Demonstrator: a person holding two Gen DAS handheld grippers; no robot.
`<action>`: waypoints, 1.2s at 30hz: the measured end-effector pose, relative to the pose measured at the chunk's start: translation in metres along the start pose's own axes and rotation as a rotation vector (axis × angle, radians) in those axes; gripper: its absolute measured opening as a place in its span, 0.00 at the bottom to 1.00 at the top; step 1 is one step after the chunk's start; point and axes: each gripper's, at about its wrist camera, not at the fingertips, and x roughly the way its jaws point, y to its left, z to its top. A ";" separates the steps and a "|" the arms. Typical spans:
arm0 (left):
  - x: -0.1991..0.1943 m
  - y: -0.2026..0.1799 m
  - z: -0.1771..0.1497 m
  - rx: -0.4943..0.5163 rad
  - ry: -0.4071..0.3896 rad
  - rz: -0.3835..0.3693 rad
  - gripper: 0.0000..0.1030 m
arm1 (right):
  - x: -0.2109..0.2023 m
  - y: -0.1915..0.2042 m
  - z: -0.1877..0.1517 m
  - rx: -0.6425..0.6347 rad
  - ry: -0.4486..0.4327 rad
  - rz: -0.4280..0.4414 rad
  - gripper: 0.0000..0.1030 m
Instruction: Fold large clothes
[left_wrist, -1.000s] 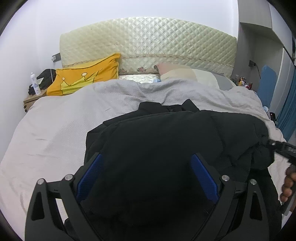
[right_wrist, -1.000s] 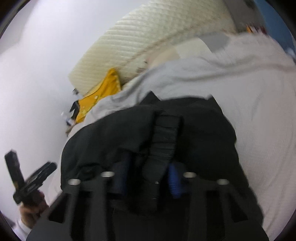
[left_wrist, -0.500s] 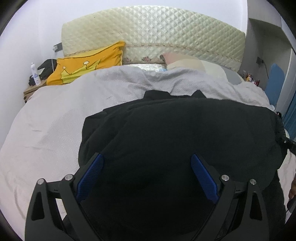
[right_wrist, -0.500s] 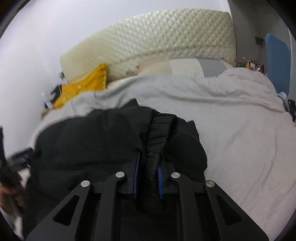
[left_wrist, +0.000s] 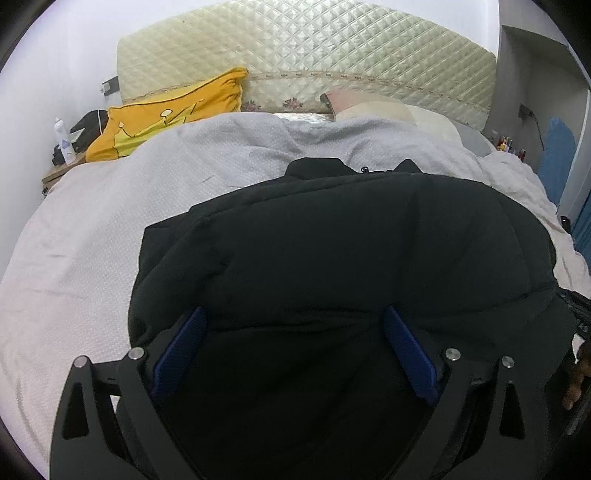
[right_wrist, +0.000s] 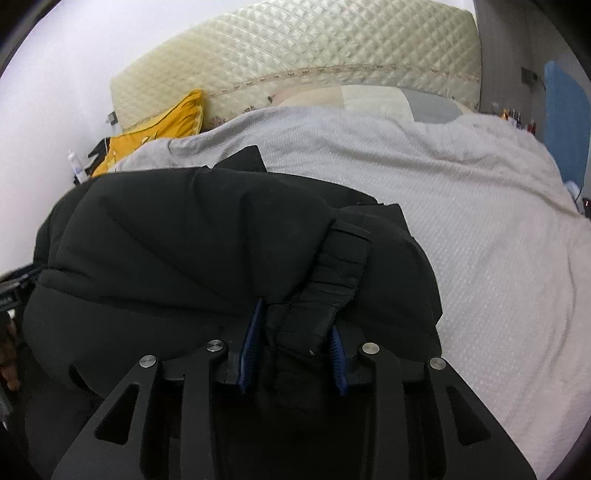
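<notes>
A black padded jacket (left_wrist: 332, 258) lies bunched on the bed, its collar toward the headboard. It also fills the right wrist view (right_wrist: 192, 251). My left gripper (left_wrist: 293, 350) is open, its blue pads wide apart over the jacket's near part. My right gripper (right_wrist: 293, 354) is shut on the jacket's ribbed cuff (right_wrist: 332, 280), which sticks up between the pads at the jacket's right edge.
The bed has a pale grey-white duvet (left_wrist: 92, 221) and a quilted cream headboard (left_wrist: 314, 62). A yellow pillow (left_wrist: 166, 118) and a pink-beige pillow (left_wrist: 388, 110) lie at the head. A nightstand with a bottle (left_wrist: 64, 140) stands at left.
The right gripper carried the cuff rightward and levelled out; the jacket's upper layer now lies spread flatter and wider. The left gripper stayed open over the jacket.
</notes>
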 end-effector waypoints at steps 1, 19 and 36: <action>-0.001 0.000 0.000 -0.001 0.002 0.003 0.94 | -0.005 0.002 0.001 -0.001 -0.007 -0.006 0.35; 0.008 0.006 0.002 -0.004 0.027 0.014 0.94 | 0.002 0.063 0.014 -0.136 -0.101 0.019 0.69; 0.004 0.006 0.010 -0.025 0.064 0.030 0.96 | 0.000 0.067 0.021 -0.081 -0.050 0.031 0.71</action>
